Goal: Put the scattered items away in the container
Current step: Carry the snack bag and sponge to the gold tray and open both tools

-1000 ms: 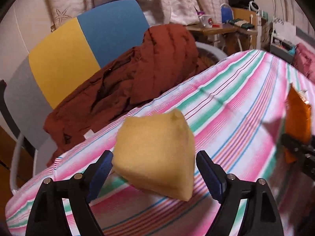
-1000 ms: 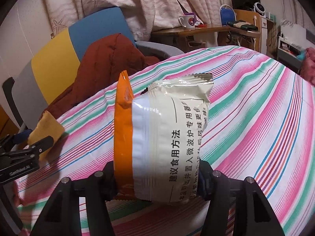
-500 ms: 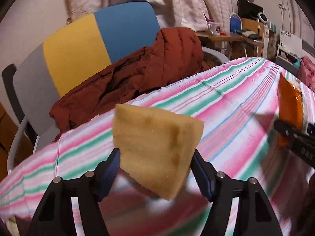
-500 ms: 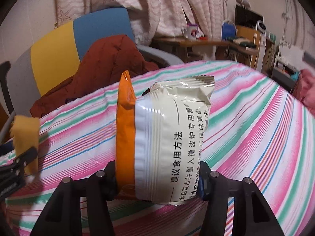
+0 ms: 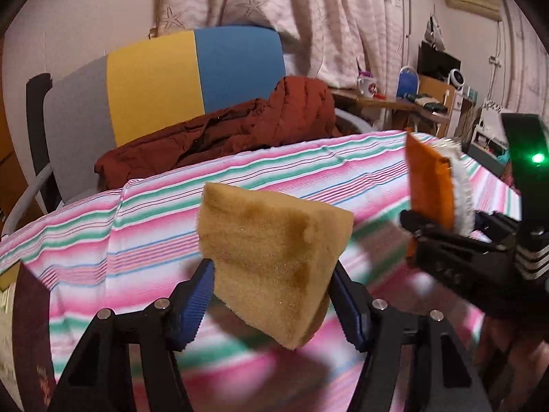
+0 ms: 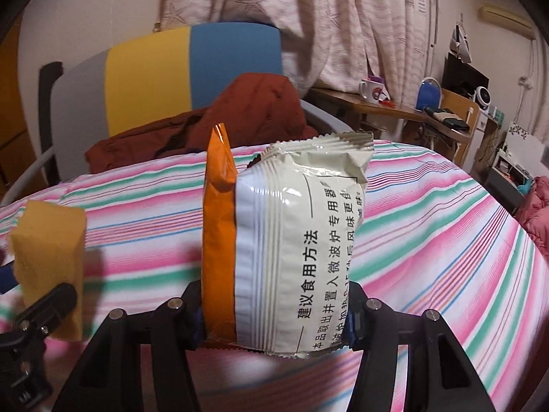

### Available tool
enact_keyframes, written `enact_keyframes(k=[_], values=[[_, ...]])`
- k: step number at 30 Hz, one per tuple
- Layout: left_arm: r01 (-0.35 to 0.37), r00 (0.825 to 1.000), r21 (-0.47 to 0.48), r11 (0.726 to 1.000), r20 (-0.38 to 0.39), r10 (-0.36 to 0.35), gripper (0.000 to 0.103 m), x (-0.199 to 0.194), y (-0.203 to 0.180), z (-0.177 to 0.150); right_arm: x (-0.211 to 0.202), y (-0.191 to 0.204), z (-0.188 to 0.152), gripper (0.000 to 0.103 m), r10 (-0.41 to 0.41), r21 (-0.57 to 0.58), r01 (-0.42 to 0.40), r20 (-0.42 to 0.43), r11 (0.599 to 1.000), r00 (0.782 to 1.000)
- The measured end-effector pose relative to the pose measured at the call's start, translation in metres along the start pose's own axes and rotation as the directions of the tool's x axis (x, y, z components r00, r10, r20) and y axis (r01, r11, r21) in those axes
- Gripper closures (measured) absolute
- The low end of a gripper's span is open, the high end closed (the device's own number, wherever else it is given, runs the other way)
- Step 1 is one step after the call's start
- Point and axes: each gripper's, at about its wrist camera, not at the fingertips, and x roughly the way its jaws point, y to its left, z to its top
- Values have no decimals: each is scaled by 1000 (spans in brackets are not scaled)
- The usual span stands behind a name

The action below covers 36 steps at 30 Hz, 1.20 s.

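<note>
Left wrist: sponge [image 5: 274, 264] clamped between gripper [image 5: 271, 305] pads.

My left claw [image 5: 271, 295] has just been closing and its blue pads now pinch the yellow sponge [image 5: 274, 257] above the striped cloth [image 5: 240, 178]. At the right edge I see my right claw [image 5: 429, 237] gripping an orange-and-white snack packet [image 5: 435, 189]. A rust-red jacket [image 5: 240, 130] lies on the chair [image 5: 192, 72] behind.

Left gripper [image 5: 271, 304] jaws just closing, now pinching the yellow sponge [image 5: 274, 261] between them, right gripper [image 5: 442, 233] drawn nearer alongside
</note>
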Motion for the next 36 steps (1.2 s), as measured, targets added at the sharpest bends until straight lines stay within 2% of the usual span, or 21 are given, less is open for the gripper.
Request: enact_keyframes(k=[6, 11, 16, 22, 29, 36], values=[[5, 1000, -40, 999, 28, -4, 37, -36, 11, -30, -29, 23, -24, 44, 44, -21, -44, 3, 999, 999], [17, 1000, -106, 994, 12, -16, 37, -60, 28, -58, -46, 33, -42, 44, 115, 28, -114, -36, 993, 993], [33, 999, -104, 994, 14, -31, 37, -82, 39, -79, -70, 50, -63, 44, 223, 63, -219, -59, 974, 973], [83, 996, -87, 993, 48, -79, 37, -119, 44, -94, -90, 72, -79, 44, 297, 78, -291, -81, 954, 952], [76, 990, -130, 989, 128, -60, 37, -167, 69, -100, -126, 105, -72, 44, 392, 65, -388, -75, 920, 917], [2, 976, -165, 986, 213, 33, 37, -216, 111, -100, -158, 162, -61, 44, 499, 1, -501, -91, 866, 862]])
